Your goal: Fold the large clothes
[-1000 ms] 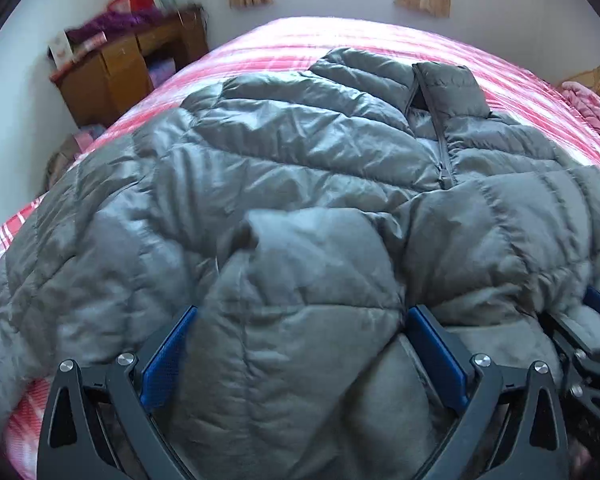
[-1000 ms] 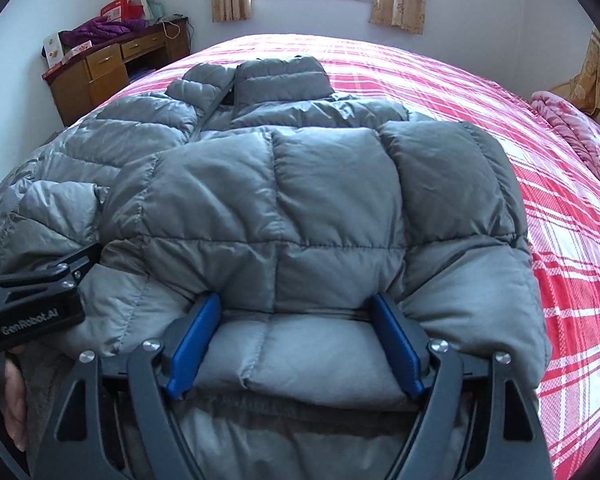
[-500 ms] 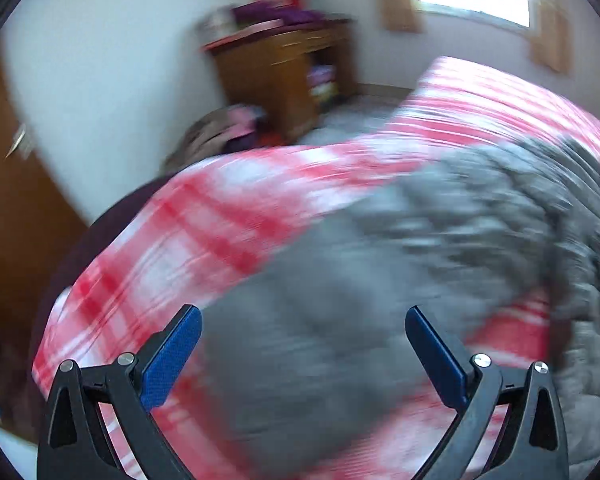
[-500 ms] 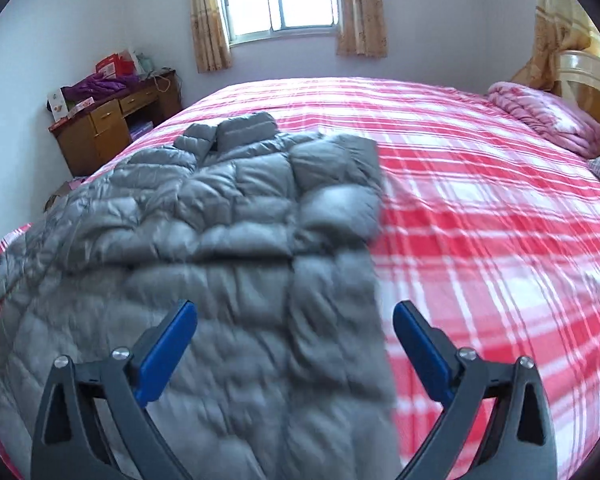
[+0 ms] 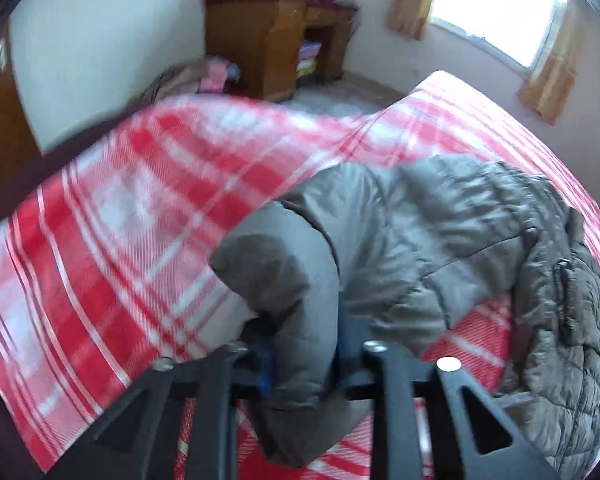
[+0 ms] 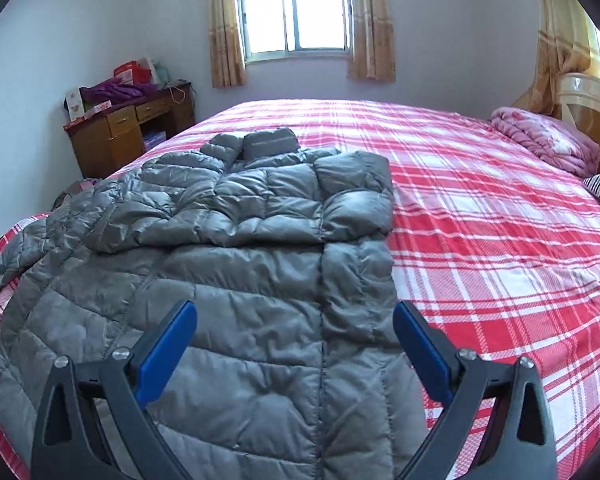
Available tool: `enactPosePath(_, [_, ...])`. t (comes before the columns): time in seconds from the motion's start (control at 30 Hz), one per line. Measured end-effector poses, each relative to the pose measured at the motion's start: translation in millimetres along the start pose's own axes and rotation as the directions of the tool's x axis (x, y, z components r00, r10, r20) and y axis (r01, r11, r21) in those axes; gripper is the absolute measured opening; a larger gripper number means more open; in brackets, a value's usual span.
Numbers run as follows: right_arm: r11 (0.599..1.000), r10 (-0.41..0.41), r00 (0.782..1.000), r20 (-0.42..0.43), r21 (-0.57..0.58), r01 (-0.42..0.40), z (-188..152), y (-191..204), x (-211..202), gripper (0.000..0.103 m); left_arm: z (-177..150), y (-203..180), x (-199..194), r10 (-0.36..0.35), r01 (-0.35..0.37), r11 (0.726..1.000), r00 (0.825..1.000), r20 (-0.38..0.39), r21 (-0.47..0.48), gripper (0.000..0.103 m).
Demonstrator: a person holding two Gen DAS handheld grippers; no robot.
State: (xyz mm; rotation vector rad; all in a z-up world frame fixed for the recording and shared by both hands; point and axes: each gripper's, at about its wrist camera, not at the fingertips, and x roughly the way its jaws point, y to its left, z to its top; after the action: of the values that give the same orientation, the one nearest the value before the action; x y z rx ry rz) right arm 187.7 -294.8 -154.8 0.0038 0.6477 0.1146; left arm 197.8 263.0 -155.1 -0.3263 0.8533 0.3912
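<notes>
Left sleeve being folded in.
The sleeve [image 5: 296, 280] is apparently pinched by the left tongs [image 5: 304, 364]; the right tongs [image 6: 296, 344] are held spread above the jacket [image 6: 236, 280].

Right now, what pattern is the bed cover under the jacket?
Red and white plaid bed cover, clearest in the right wrist view.

1. ahead of the right gripper [image 6: 296, 354], between its spread fingers, the grey jacket [image 6: 236, 264] covers the bed.
2. to its right the plaid bedspread [image 6: 500, 248] lies bare up to the pink blanket [image 6: 544, 140].
3. the left gripper [image 5: 304, 354] is pinched on the sleeve [image 5: 296, 288]; bare bedspread lies to its left.
4. a wooden desk [image 5: 268, 44] stands beyond the bed edge.
</notes>
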Motion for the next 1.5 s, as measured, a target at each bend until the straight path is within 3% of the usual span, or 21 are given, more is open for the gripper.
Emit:
enactPosePath(0.13, [0.999, -0.044, 0.999, 0.0, 0.008, 0.044, -2, -9, 4, 0.1, 24, -49, -55, -0.027, 0.01, 0.994, 0.987, 0.157, 0.107, 0.018])
enactPosePath(0.3, [0.996, -0.056, 0.998, 0.005, 0.072, 0.055, -1, -23, 6, 0.1, 44, -140, -102, -0.154, 0.088, 0.963, 0.955, 0.253, 0.255, 0.017])
enactPosePath(0.47, [0.996, -0.053, 0.998, 0.025, 0.078, 0.051, 0, -27, 1, 0.1, 34, -246, -119, -0.284, 0.17, 0.9, 0.927, 0.246, 0.402, 0.017])
enactPosePath(0.6, [0.994, -0.062, 0.997, 0.034, 0.089, 0.059, -2, -38, -4, 0.1, 1, -331, -115, -0.377, 0.232, 0.819, 0.907, 0.187, 0.524, 0.017])
enactPosePath(0.67, [0.992, -0.07, 0.997, 0.029, 0.107, 0.067, -3, -48, -4, 0.1, -20, -362, -109, -0.383, 0.225, 0.79, 0.908, 0.172, 0.571, 0.017])
enactPosePath(0.7, [0.991, -0.073, 0.997, 0.025, 0.111, 0.07, -4, -51, -3, 0.1, -29, -375, -103, -0.374, 0.21, 0.781, 0.912, 0.17, 0.589, 0.02])
enactPosePath(0.77, [0.989, -0.083, 0.996, 0.012, 0.121, 0.081, -6, -60, -1, 0.1, -41, -392, -93, -0.352, 0.192, 0.765, 0.924, 0.148, 0.615, 0.039])
enactPosePath(0.8, [0.989, -0.085, 0.996, 0.007, 0.124, 0.083, -6, -62, 0, 0.1, -49, -399, -85, -0.32, 0.166, 0.76, 0.937, 0.14, 0.628, 0.061])
enactPosePath(0.83, [0.988, -0.085, 0.996, -0.002, 0.127, 0.085, -7, -66, 2, 0.1, -54, -399, -82, -0.308, 0.151, 0.765, 0.939, 0.15, 0.626, 0.076])
enactPosePath(0.87, [0.988, -0.084, 0.996, -0.012, 0.127, 0.085, -7, -68, 4, 0.1, -56, -397, -82, -0.315, 0.152, 0.767, 0.936, 0.159, 0.624, 0.078])
enactPosePath(0.93, [0.989, -0.083, 0.996, -0.025, 0.121, 0.086, -8, -70, 5, 0.1, -57, -384, -78, -0.32, 0.151, 0.772, 0.932, 0.172, 0.617, 0.081])
enactPosePath(1.13, [0.995, -0.059, 0.998, -0.037, 0.082, 0.062, 7, -59, 13, 0.1, -35, -325, -49, -0.234, 0.103, 0.846, 0.953, 0.191, 0.524, 0.082])
enactPosePath(1.27, [0.997, 0.04, 0.998, -0.056, 0.068, -0.036, 30, -37, 24, 0.1, -28, -282, -13, -0.126, 0.023, 0.891, 0.972, 0.199, 0.454, 0.084])
enactPosePath(1.3, [0.996, 0.072, 0.995, -0.075, 0.064, -0.067, 38, -29, 30, 0.1, -26, -267, 2, -0.071, -0.016, 0.905, 0.979, 0.19, 0.425, 0.084])
enactPosePath(1.4, [0.99, 0.134, 0.986, -0.104, 0.059, -0.128, 56, -7, 53, 0.1, -25, -237, 37, 0.044, -0.093, 0.93, 0.988, 0.145, 0.355, 0.084])
enactPosePath(1.5, [0.983, 0.172, 0.974, -0.147, 0.088, -0.16, 71, 7, 83, 0.097, -27, -215, 63, 0.092, -0.116, 0.945, 0.992, 0.092, 0.305, 0.084])
